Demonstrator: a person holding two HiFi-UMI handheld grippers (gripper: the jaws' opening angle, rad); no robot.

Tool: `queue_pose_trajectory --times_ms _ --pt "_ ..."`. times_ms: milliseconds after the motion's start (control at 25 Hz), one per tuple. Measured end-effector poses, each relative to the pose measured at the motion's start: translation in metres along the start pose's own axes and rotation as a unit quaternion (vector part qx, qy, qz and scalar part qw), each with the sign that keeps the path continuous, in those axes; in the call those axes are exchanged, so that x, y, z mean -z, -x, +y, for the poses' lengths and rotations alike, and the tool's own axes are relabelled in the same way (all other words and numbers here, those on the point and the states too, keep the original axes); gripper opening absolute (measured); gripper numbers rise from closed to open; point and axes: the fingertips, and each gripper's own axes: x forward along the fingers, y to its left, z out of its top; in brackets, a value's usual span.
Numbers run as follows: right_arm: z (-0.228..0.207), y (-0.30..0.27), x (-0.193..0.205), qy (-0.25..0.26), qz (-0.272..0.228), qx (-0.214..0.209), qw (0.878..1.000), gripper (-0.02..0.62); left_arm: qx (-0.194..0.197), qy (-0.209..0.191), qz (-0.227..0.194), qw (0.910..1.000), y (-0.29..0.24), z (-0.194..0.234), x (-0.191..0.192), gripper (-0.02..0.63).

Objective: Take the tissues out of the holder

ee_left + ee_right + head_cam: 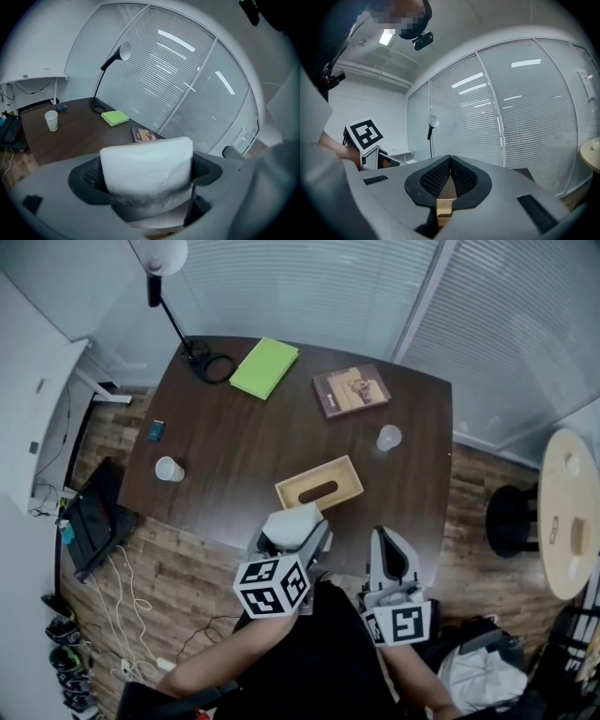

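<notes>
The wooden tissue holder [319, 482] lies on the dark table [234, 446] near its front edge, slot side up. Just in front of it, my left gripper [302, 534] is shut on a white pack of tissues [289, 525], held clear of the holder. In the left gripper view the pack [147, 168] fills the space between the jaws of that gripper [146, 187]. My right gripper [387, 544] hangs to the right, in front of the table's edge. Its jaws [450, 161] meet at the tips; a strip of tan shows in the gap below them.
On the table are a green notepad [264, 367], a book [352, 390], two paper cups [169, 469] [389, 438], a small blue item [156, 430] and a desk lamp's base [211, 364]. A black stool [511, 519] and a round side table [570, 512] stand to the right.
</notes>
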Motion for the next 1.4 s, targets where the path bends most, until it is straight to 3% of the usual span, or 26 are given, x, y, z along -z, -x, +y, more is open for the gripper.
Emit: queue_pose_trajectory --times_ms 120,280,720,1120,1400 --pt "0.018 0.01 0.014 0.008 0.01 -0.018 1.0 0.009 -0.002 -0.003 -0.001 1.0 0.013 0.001 0.012 0.495" --pt "0.03 0.011 0.02 0.021 0.013 -0.009 1.0 0.009 0.014 -0.022 -0.013 0.9996 0.017 0.006 0.011 0.495" --pt "0.059 -0.038 -0.017 0.037 -0.014 0.047 0.998 0.009 0.054 -0.115 -0.075 0.989 0.033 0.044 -0.053 0.495" --pt "0.097 -0.086 -0.025 0.055 -0.036 0.051 0.997 0.009 0.07 -0.131 -0.115 0.9822 0.029 0.081 -0.107 0.495" --pt "0.118 -0.107 -0.034 0.047 -0.044 0.05 0.997 0.009 0.102 -0.158 -0.127 0.9739 0.03 0.082 -0.121 0.495"
